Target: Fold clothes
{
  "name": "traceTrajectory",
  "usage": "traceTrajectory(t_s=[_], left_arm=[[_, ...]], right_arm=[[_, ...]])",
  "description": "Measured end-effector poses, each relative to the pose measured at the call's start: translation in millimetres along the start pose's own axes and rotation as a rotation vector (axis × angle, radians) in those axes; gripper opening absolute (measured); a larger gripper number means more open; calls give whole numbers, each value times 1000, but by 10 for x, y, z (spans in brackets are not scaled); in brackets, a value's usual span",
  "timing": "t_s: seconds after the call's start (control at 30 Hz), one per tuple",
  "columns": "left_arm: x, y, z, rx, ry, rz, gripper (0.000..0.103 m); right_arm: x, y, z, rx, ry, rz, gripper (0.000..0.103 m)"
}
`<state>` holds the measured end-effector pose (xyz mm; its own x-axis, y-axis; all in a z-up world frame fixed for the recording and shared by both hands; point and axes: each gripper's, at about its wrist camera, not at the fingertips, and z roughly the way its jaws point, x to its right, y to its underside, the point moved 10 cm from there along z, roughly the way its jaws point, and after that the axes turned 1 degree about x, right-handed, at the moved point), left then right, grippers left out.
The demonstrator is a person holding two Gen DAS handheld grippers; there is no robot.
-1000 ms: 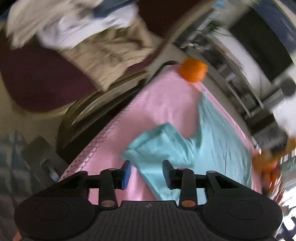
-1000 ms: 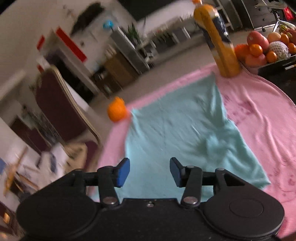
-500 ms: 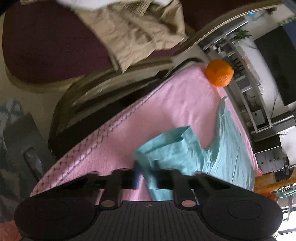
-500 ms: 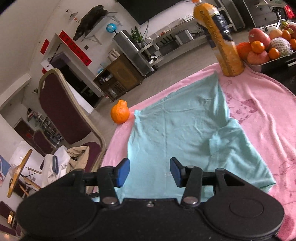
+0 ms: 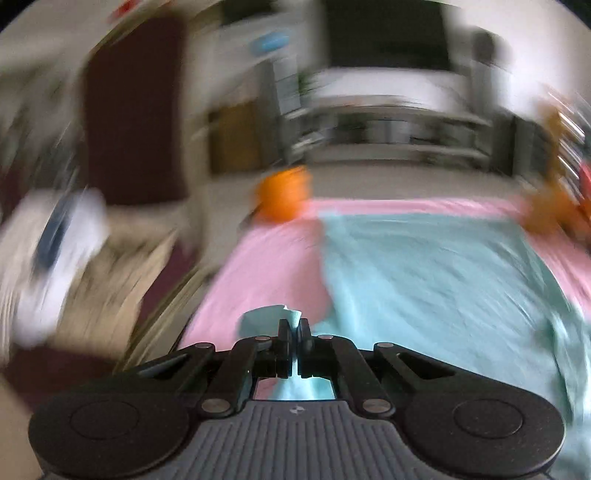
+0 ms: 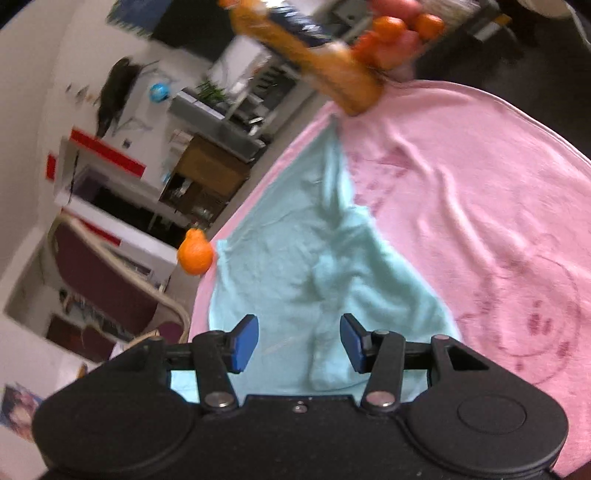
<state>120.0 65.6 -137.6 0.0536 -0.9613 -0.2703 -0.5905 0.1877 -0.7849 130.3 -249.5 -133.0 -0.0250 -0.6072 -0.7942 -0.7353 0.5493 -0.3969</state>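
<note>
Left gripper: matte black housing showing ribbed grey centre panel with small pale logo mark; two round raised discs sitting either side; black linkage bars carrying silver pivot screws; fingers appearing thin, dark

Right gripper: same black body looking speckled, dusty; blue pads lining finger tips; silver rivets showing on bars, small screw sitting at centre front edge; round disc showing on right

A home living room is showing: a maroon chair, a TV over a low shelf, a wooden cabinet, a fruit tray.
</note>
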Motion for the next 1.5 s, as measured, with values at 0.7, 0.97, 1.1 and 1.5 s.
traceTrajectory(t_s=[0.7, 0.97, 1.1, 1.5], left_arm=[[-730, 339, -145, -175, 188, -628, 39], [-277, 514, -80, -286, 178, -396, 39], [-271, 614, 87, -313, 74, -317, 36], [-866, 857, -203, -334, -40, -668, 17]], right_arm=[[324, -69, 9, 26, 83, 26, 59], [485, -74, 25, 37, 132, 71, 59], [497, -64, 53, 29, 133, 68, 59], [587, -68, 3, 37, 170, 81, 59]])
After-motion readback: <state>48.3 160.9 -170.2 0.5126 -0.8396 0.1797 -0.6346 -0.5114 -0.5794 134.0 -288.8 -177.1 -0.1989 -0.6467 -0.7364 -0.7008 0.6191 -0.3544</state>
